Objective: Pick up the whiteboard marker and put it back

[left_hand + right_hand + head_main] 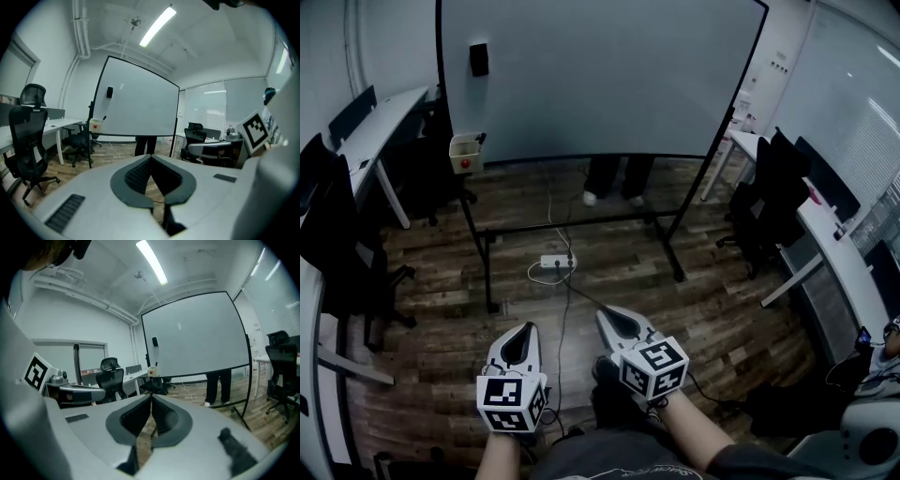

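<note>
Left tool [524, 330] over plank floor [722, 309], whiteboard [600, 75] seemingly blank.

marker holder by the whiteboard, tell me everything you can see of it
The marker holder is a small, pale, open-topped box with a round red spot on its front. It stands upright at the whiteboard's lower left corner, by the frame's left post; how it is fixed does not show. A dark marker sticks up slanted from its right side. Its material is too small to tell.
</note>
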### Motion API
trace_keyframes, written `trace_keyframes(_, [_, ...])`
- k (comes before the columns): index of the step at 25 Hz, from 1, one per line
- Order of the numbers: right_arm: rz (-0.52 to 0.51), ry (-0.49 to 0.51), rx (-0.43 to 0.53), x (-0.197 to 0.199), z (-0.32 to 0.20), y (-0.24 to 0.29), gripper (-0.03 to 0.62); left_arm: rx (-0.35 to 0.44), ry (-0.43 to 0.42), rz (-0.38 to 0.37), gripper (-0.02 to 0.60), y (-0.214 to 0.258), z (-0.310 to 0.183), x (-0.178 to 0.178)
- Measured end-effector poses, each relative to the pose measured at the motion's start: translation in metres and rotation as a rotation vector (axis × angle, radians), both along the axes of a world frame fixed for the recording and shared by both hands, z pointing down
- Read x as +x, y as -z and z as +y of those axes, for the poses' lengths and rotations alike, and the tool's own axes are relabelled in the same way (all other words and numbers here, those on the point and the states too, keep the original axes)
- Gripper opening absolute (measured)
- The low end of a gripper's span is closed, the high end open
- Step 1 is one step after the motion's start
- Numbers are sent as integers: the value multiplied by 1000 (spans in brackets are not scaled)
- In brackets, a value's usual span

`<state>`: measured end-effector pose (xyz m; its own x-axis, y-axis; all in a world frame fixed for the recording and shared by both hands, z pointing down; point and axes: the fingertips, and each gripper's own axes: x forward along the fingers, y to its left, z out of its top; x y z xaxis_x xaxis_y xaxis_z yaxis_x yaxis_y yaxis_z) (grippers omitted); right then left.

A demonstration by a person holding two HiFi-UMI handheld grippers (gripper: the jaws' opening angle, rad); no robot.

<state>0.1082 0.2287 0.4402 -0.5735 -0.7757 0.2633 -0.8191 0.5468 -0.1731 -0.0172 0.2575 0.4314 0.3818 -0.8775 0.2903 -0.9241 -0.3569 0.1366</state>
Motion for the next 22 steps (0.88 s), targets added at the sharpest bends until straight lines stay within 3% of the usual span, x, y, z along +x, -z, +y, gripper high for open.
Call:
trace_keyframes(9, [-29, 31, -31, 21, -88, -9, 25, -26, 17, -3, 12, 1, -78, 18])
trace_keyframes(22, [-73, 107, -62, 36, -233, -10, 25, -62, 129, -16, 12, 0, -207, 29])
